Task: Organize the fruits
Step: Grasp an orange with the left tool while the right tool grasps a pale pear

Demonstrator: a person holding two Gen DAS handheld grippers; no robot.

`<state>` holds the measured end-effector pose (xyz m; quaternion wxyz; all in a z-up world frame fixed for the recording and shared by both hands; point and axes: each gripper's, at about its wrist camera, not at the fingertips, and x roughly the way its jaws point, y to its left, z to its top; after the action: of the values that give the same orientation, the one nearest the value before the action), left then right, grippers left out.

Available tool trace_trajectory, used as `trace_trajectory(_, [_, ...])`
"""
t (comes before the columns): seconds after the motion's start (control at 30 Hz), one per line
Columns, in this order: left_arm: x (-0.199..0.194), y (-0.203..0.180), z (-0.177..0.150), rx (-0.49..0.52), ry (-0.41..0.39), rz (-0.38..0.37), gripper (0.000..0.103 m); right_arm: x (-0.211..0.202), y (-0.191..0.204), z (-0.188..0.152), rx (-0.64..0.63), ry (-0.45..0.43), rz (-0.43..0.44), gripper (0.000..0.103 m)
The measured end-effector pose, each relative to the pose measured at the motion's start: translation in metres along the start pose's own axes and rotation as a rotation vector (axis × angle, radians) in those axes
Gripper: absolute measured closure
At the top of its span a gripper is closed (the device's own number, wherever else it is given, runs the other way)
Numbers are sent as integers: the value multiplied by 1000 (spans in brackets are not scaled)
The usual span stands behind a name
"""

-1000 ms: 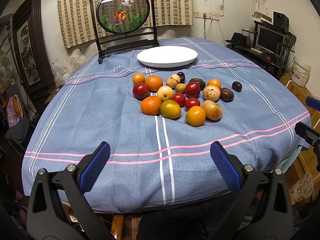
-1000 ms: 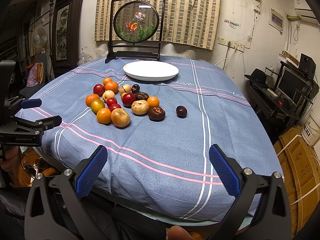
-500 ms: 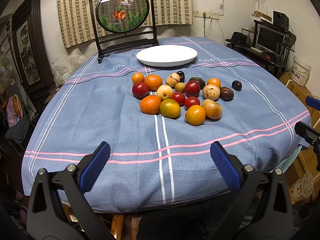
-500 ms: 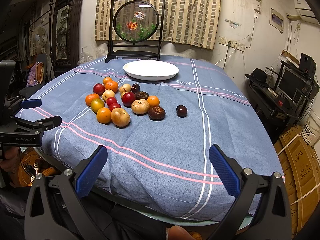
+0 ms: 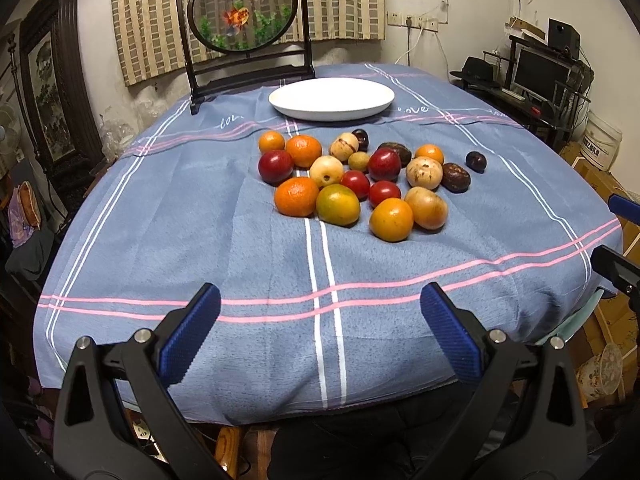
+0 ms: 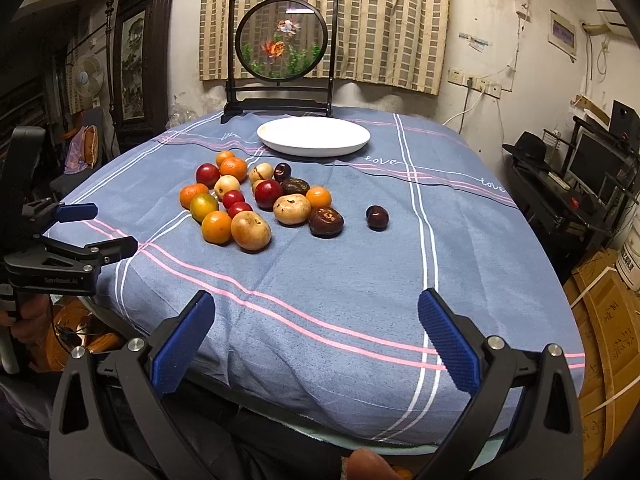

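White plate w/ nothing in it, near table's far edge; fruits clustered mid-table, one dark plum apart toward right edge; left gripper & right gripper at near edge, fingers spread, holding nothing.

Tabletop cloth blue-grey with pink and white stripes. Plate plain white at far edge. Fruits orange, red, tan speckled, dark brown; one green-orange. Lone plum dark maroon. Tongs pads blue ribbed, frames black. Curtain beige-brown checked.
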<state>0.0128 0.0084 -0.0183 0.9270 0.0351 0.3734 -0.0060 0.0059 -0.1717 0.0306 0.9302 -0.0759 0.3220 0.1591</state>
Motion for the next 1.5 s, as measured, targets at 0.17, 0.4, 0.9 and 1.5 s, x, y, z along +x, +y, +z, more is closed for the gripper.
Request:
trace_trajectory(0.17, [3, 1, -1, -5, -14, -22, 2, 8, -2, -2, 9, 15, 21, 1])
trace_trajectory(0.4, [8, 3, -2, -6, -45, -47, 2, 21, -9, -2, 15, 40, 8, 1])
trace_trajectory(0.9, [46, 32, 4, -53, -28, -79, 2, 76, 19, 26, -19, 82, 110, 1])
trace_trajectory(1.5, [62, 48, 18, -73, -58, -244, 2, 164, 31, 51, 17, 272, 313, 44])
